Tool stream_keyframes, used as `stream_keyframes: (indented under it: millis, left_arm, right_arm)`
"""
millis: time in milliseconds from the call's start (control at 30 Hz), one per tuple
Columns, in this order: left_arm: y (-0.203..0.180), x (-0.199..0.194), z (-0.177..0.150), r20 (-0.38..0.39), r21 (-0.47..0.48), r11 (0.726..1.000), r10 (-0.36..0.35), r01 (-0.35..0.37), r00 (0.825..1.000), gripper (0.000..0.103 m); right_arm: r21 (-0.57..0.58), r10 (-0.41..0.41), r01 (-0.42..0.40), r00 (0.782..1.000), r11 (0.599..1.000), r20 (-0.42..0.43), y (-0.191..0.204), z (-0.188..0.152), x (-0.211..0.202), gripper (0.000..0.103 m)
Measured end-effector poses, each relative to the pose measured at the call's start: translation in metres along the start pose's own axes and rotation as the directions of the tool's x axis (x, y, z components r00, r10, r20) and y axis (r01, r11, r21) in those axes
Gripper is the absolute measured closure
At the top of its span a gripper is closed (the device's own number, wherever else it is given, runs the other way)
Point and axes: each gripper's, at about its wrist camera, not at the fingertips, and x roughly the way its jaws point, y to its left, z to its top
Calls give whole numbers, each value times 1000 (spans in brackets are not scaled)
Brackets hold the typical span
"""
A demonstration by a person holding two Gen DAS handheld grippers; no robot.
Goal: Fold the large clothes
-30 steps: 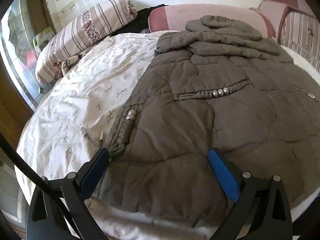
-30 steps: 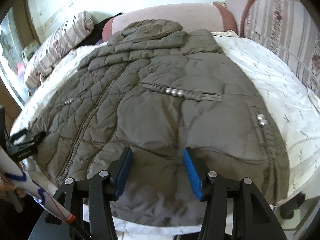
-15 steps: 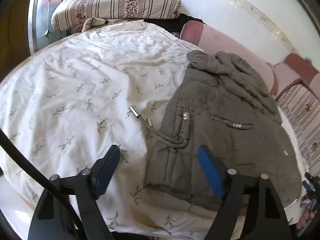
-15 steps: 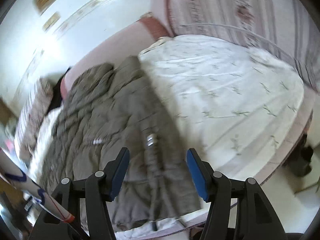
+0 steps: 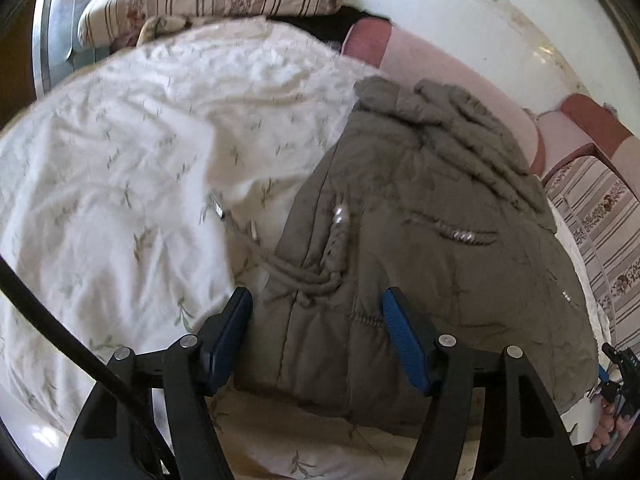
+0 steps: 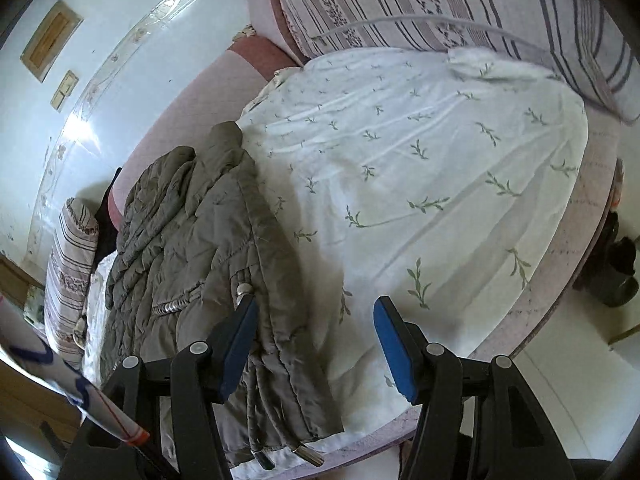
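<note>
Now the quilted jacket (image 5: 420, 240) is laid lengthwise on the bed sheet (image 5: 120, 168), hem nearest both tongs. Its 2 hem corners are straddled by the left gripper (image 5: 316, 336), just narrowed, and right gripper (image 6: 312, 344), both unclamped.

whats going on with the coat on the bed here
A person with a handheld gripper in each hand is setting up to fold a grey-brown quilted coat lying flat on the floral bedsheet. The left gripper and right gripper hover at opposite lower corners, jaws open; the left's have just been closing. Nothing is gripped.
</note>
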Motion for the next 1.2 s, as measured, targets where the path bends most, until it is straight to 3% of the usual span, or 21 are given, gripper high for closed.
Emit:
stream_keyframes:
  millis: [433, 733, 833, 900, 933, 967, 1000, 1133, 1200]
  left_arm:
    - [-8, -11, -19, -10, 5, 998, -70, 70, 998, 34]
    - [-16, -11, -22, -13, 25, 996, -86, 86, 996, 34]
    - [-25, -10, -27, -24, 45, 993, -107, 108, 994, 33]
    - [-32, -9, -28, -32, 68, 990, -120, 122, 992, 32]
    - [-36, -8, -29, -32, 83, 989, -119, 121, 992, 30]
    - [-38, -7, -29, -28, 96, 989, -108, 111, 994, 30]
    - [-41, -8, -29, -14, 112, 990, -85, 86, 996, 30]
    - [-42, -5, -28, 26, 145, 989, 2, -6, 1000, 30]
    - [-46, -1, -30, 29, 176, 983, 39, -43, 999, 29]
  right_arm:
    - [26, 49, -48, 997, 999, -57, -1, -9, 13, 32]
    - [-21, 183, -190, 966, 982, -185, 38, -60, 21, 31]
    - [-98, 186, -208, 962, 973, -198, 59, -74, 23, 31]
    - [-128, 191, -217, 963, 968, -190, 66, -73, 24, 33]
    - [-130, 192, -215, 966, 968, -173, 66, -71, 23, 41]
    - [-138, 174, -195, 974, 971, -146, 66, -69, 21, 52]
    - [-148, 148, -166, 981, 975, -124, 65, -66, 20, 55]
    - [-156, 94, -117, 985, 981, -148, 62, -65, 33, 58]
    - [-217, 56, -82, 991, 973, -124, 69, -68, 33, 58]
